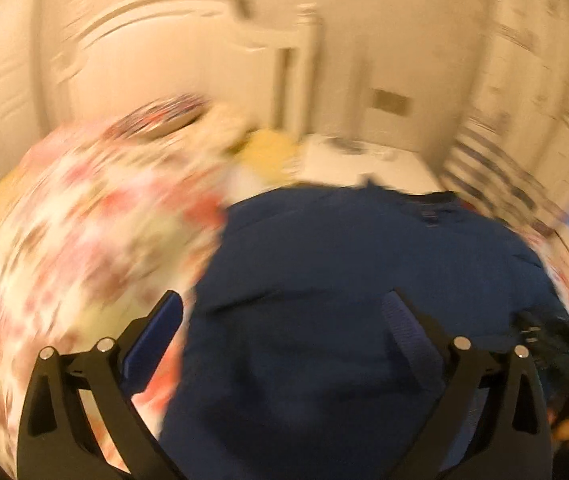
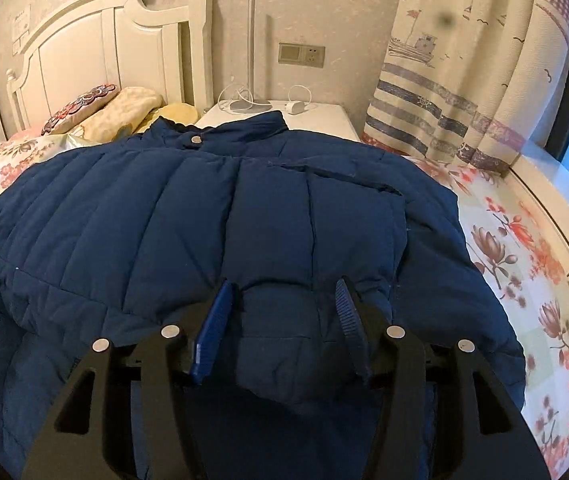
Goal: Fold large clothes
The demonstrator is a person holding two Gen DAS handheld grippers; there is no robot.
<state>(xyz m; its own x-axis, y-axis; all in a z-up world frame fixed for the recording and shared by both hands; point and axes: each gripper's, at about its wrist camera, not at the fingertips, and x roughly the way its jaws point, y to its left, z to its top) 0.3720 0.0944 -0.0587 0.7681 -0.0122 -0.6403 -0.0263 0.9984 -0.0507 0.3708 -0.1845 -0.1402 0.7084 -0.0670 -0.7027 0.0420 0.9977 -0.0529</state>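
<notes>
The navy padded jacket (image 2: 220, 216) is lying spread across the floral bed (image 2: 524, 240), sleeves apparently tucked in, further folds pending. The right gripper (image 2: 282, 320) is straddling its near hem, jaws half-open, gripping nothing; the left gripper (image 1: 284, 320) is hovering wide open, empty.

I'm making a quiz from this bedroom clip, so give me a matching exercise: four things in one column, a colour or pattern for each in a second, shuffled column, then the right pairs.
Things:
1. padded jacket
2. bedsheet
3. curtain
4. headboard

Colour or pattern:
A. cream, with ships and dark stripes
B. plain dark blue
C. plain off-white
D. light, with orange and brown flowers

Pairs: 1-B, 2-D, 3-A, 4-C
</notes>
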